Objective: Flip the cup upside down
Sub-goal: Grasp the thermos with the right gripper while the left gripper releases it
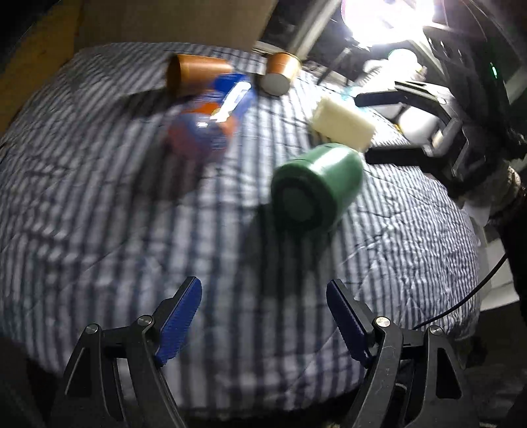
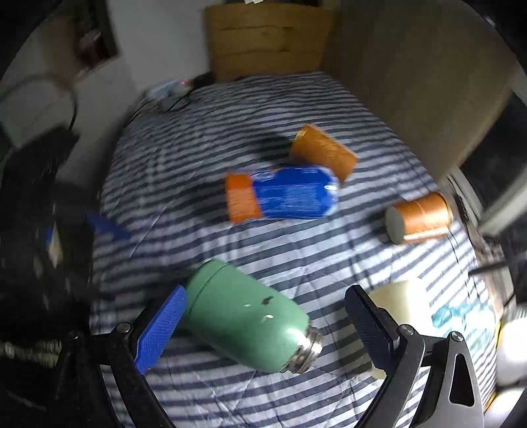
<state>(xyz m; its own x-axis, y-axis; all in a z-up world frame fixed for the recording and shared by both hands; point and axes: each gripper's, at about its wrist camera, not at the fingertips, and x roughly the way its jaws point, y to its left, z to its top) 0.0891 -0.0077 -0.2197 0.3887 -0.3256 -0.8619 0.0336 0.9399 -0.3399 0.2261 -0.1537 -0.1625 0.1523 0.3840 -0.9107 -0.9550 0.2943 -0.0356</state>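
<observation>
A green metal cup (image 2: 247, 316) with a threaded steel mouth lies on its side on the striped bedcover (image 2: 296, 256), between the open fingers of my right gripper (image 2: 263, 316). In the left wrist view the green cup (image 1: 316, 187) shows its base toward me, well ahead of my open, empty left gripper (image 1: 263, 316). The right gripper (image 1: 421, 128) shows in that view at the right, beside the cup. Whether its pads touch the cup I cannot tell.
A blue and orange bottle (image 2: 283, 194), two orange cups (image 2: 324, 153) (image 2: 420, 217) and a cream cup (image 2: 402, 303) lie on the bed. A wooden headboard (image 2: 266, 42) stands at the far end. Bright lamp light (image 1: 388, 19) shines beyond the bed's right edge.
</observation>
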